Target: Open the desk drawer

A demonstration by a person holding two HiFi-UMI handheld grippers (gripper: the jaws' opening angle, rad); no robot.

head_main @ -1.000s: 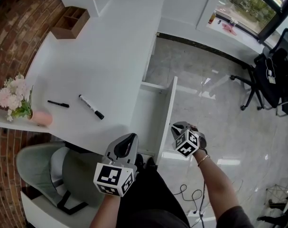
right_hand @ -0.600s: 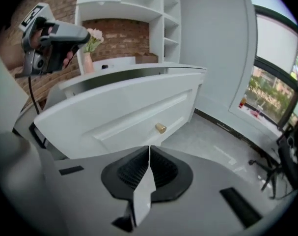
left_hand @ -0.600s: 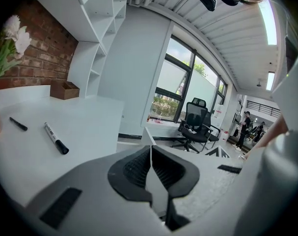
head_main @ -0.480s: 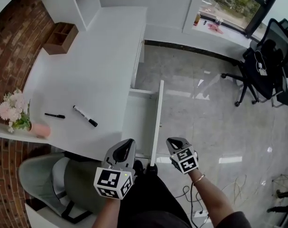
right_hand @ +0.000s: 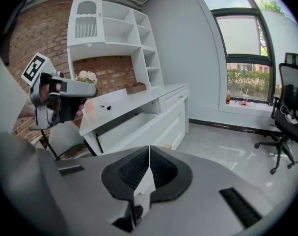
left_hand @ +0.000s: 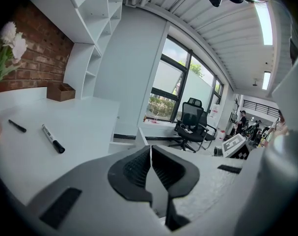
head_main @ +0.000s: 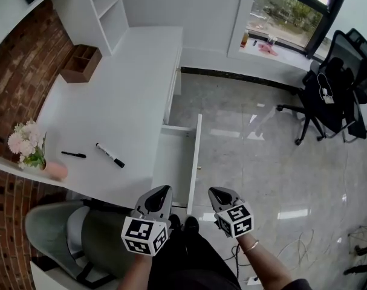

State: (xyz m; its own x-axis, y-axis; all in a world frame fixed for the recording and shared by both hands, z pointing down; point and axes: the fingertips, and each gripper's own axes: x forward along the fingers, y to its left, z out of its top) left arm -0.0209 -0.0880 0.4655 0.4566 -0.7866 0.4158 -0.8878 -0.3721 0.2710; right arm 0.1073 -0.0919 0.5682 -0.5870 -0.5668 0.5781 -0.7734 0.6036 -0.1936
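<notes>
The white desk drawer (head_main: 194, 156) stands pulled out from the desk's right side, its inside bare; it also shows in the right gripper view (right_hand: 124, 126). My left gripper (head_main: 161, 191) hovers in front of my lap, just below the desk's near edge, its jaws shut on nothing (left_hand: 150, 149). My right gripper (head_main: 217, 192) hangs to the right of the drawer front, apart from it, also shut and empty (right_hand: 149, 149). The left gripper shows at the left of the right gripper view (right_hand: 60, 96).
On the desk top lie a black-capped marker (head_main: 110, 155) and a black pen (head_main: 73, 154), beside a pink vase of flowers (head_main: 35, 157). A wooden organizer (head_main: 80, 63) sits at the back. A grey chair (head_main: 62, 228) is under me; black office chairs (head_main: 334, 92) stand on the tiled floor.
My right gripper has drawn back from the drawer front toward me, risen and rolled. The left gripper shifted slightly. The drawer stays pulled out.
</notes>
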